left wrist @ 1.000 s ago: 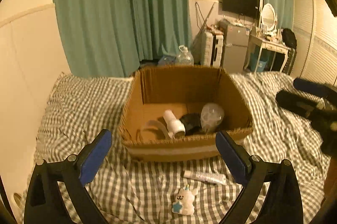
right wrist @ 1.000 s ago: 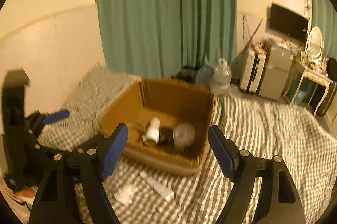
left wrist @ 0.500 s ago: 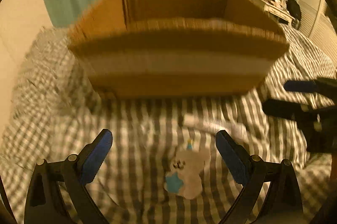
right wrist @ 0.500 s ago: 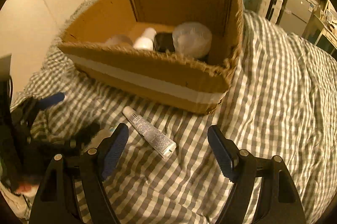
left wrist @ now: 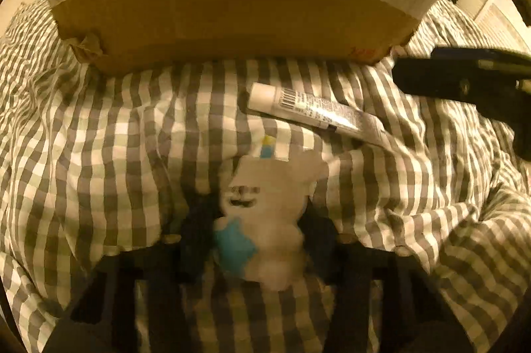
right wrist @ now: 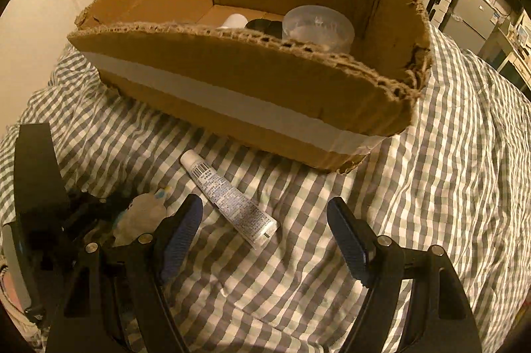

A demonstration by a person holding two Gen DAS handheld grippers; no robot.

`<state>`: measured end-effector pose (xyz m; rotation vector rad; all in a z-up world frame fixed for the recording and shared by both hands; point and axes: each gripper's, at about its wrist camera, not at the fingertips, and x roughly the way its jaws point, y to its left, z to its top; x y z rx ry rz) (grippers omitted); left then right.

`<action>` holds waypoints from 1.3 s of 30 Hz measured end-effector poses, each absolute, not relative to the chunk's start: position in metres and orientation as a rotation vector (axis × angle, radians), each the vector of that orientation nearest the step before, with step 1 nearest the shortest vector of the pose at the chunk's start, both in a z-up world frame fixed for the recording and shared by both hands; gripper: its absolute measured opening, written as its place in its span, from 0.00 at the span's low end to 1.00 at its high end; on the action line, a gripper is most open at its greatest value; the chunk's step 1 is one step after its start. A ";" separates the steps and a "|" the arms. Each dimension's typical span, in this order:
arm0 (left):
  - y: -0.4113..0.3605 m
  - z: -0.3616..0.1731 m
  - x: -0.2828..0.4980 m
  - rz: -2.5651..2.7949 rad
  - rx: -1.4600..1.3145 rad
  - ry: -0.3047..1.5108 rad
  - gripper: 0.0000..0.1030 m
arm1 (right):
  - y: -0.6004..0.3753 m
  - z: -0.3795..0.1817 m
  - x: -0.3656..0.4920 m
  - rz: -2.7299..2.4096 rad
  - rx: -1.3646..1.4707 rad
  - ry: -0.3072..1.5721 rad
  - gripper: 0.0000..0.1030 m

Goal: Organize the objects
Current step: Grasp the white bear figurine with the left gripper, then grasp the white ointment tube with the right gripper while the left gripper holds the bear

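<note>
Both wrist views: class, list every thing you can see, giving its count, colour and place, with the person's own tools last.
Brown cardboard box: one, white tape band, on the bed.
Clear plastic tub: one, inside the box.
White bottle: one, inside the box.
Checked bedsheet: one, grey and white, beneath everything.
White squeeze tube: one, before the box.
White plush toy: one, blue patch, beside the tube.
Left gripper: black, blue pads, closing around the toy.
Right gripper: open, over the tube's end.

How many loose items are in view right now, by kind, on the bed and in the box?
Tubes: 1, on the bed
Small plush toys: 1, on the bed
Clear tubs: 1, in the box
White bottles: 1, in the box
Black items: 1, in the box
Total: 5
</note>
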<state>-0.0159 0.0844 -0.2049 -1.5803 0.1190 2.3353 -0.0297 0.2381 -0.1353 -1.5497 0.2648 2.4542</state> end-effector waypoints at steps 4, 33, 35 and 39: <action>0.072 -0.191 -0.012 2.390 -1.552 0.057 0.47 | 0.236 -0.134 -0.029 2.466 -1.550 0.259 0.75; 0.014 -0.181 -0.033 2.535 -1.514 -0.070 0.47 | 0.169 -0.205 -0.084 2.494 -1.694 -0.073 0.29; 0.013 -0.182 -0.033 2.534 -1.516 -0.057 0.47 | 0.164 -0.202 -0.083 2.484 -1.689 -0.108 0.26; 0.010 -0.182 -0.032 2.539 -1.513 -0.054 0.47 | 0.153 -0.190 -0.077 2.494 -1.651 -0.161 0.19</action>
